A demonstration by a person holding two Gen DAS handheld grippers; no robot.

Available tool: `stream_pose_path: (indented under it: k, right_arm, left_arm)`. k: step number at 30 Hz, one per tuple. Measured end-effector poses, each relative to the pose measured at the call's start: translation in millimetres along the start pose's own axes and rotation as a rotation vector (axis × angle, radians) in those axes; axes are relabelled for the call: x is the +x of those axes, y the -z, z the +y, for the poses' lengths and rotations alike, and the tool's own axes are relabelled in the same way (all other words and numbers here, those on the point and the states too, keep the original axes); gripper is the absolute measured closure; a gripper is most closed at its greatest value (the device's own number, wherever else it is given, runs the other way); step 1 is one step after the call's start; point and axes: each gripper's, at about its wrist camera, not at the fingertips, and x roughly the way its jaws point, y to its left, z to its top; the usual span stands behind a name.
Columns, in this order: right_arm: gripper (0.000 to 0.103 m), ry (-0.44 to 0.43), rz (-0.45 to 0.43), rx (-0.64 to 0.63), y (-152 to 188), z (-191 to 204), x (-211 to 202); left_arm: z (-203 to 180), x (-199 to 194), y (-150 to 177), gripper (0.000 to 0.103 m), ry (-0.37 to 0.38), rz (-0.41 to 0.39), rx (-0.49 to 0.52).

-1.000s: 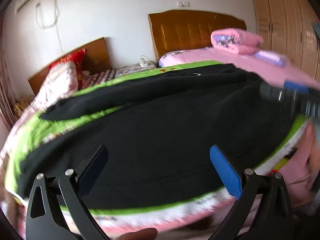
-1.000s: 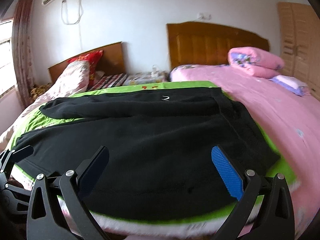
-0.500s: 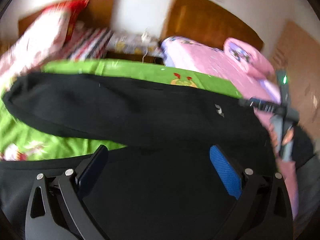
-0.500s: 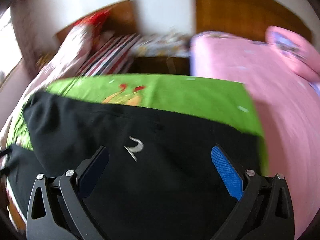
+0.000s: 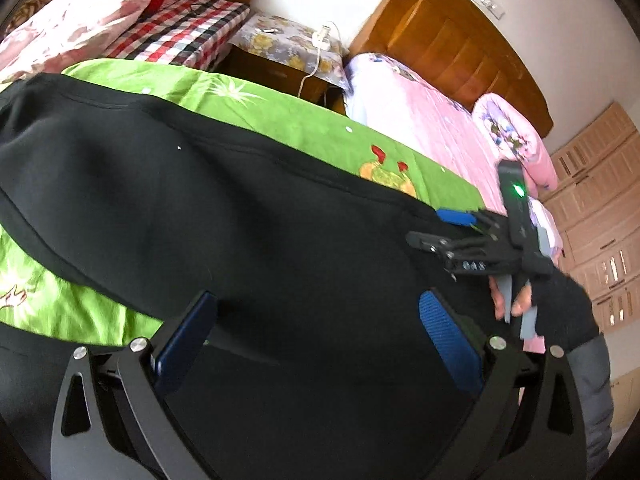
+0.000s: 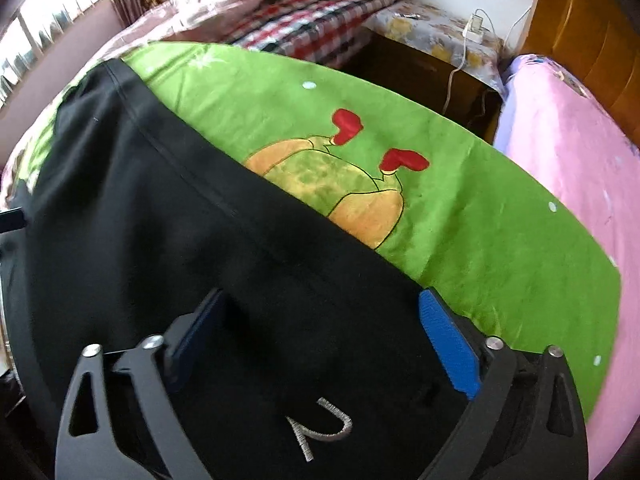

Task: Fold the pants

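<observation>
Black pants (image 5: 240, 220) lie spread flat on a green blanket (image 5: 300, 120). My left gripper (image 5: 318, 304) hangs open just above the black cloth, with nothing pinched between its blue pads. At the pants' far edge on the right, a hand holds my right gripper (image 5: 436, 228). In the right wrist view the pants (image 6: 160, 220) fill the lower left, and a grey embroidered logo (image 6: 320, 432) lies below my right gripper (image 6: 322, 300). Its jaws are closing, with the pants' cloth lying between them but not pressed by the pads. The green blanket (image 6: 480, 220) shows beyond the pants' edge.
A pink bed (image 5: 432, 120) with a wooden headboard (image 5: 452, 40) and a folded pink quilt (image 5: 516, 136) stands to the right. A dark nightstand (image 6: 420, 72) with a white charger sits between the beds. Checked bedding (image 5: 176, 24) lies at the back left, and a wardrobe (image 5: 600, 216) stands at the far right.
Both grippers have moved forward over the pants and tipped downward, so the cloth now fills the lower views. The right gripper's jaws stand a little narrower than before.
</observation>
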Motion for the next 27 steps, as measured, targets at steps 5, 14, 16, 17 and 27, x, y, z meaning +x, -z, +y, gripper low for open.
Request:
stream_pose_path:
  k: [5, 14, 16, 17, 27]
  right_arm:
    - [0.078, 0.082, -0.075, -0.099, 21.2, 29.7, -28.4]
    - [0.083, 0.372, -0.377, -0.236, 111.4, 137.8, -99.5]
    - [0.084, 0.437, -0.413, -0.239, 131.2, 158.5, -97.4]
    - [0.083, 0.462, -0.422, -0.237, 138.7, 165.8, -94.7]
    - [0.083, 0.493, -0.512, -0.152, 159.0, 188.3, -112.0]
  left_arm:
    - [-1.4, 16.6, -18.3, 0.002, 0.011, 0.013, -0.046]
    - [-26.8, 58.9, -51.4, 0.002, 0.044, 0.081, -0.122]
    - [-32.9, 71.4, -51.9, 0.006, 0.009, 0.124, -0.113]
    - [-35.2, 76.6, -48.3, 0.016, -0.026, 0.148, -0.098]
    - [-60.9, -19.0, 25.7, 0.091, 0.019, -0.188, 0.217]
